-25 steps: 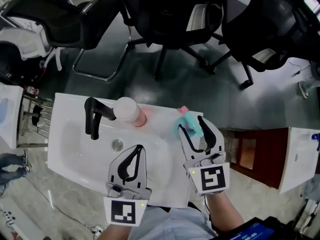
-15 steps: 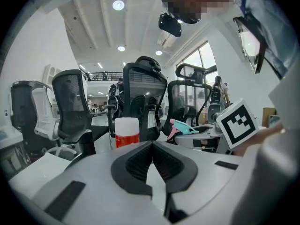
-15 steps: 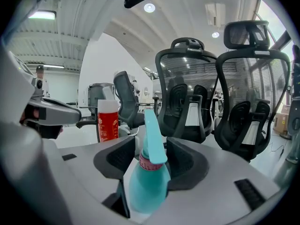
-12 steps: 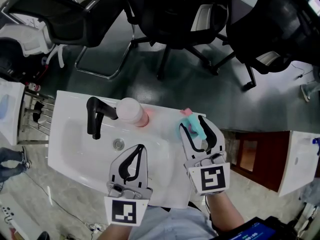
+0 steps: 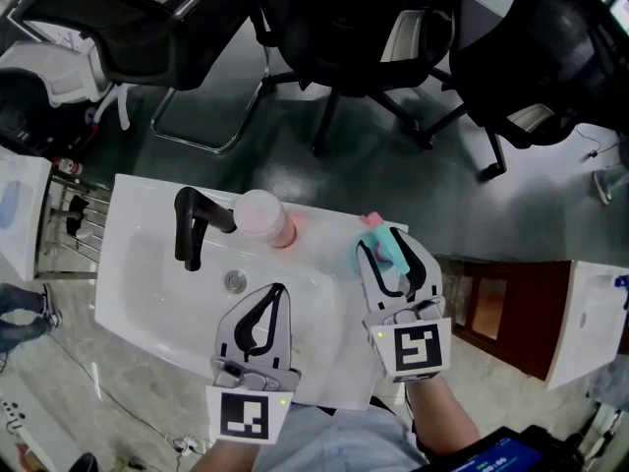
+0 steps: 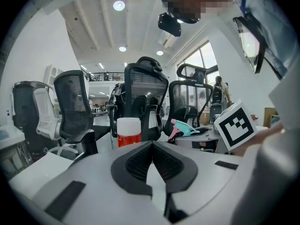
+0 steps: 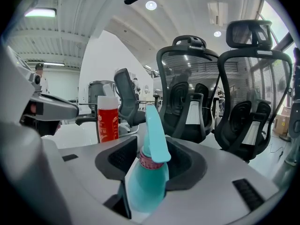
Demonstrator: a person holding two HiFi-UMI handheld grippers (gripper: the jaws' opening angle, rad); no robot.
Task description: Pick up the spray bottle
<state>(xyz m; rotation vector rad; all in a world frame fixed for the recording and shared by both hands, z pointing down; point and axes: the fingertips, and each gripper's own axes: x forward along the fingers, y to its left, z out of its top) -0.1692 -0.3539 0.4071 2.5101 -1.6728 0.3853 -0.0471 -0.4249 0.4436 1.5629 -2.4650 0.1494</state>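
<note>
Right gripper (image 7: 151,144) first: its jaws are closing in on the spray bottle (image 7: 145,186), which stands upright right between them. The teal body fills the space low down, and slim gaps show either side of the neck. The teal nozzle pokes up above the pads, pointing away from the camera. From the head view, the right gripper (image 5: 383,254) brackets the spray bottle (image 5: 375,244), which stands at the back right corner of the white sink (image 5: 128,214), pink trigger facing the far edge.

Over to the left gripper (image 6: 151,144): jaws pressed together at the tips, nothing between them. It hangs over the near part of the sink, left gripper (image 5: 275,291) well apart from the spray bottle.

Further out, a red bottle (image 5: 260,216) with a white cap stands on the back rim, just beside the black tap (image 5: 192,224). The same red bottle (image 7: 108,118) shows to the left past the right jaws. Black office chairs (image 5: 344,28) crowd the dark floor (image 5: 295,155) behind the sink.
</note>
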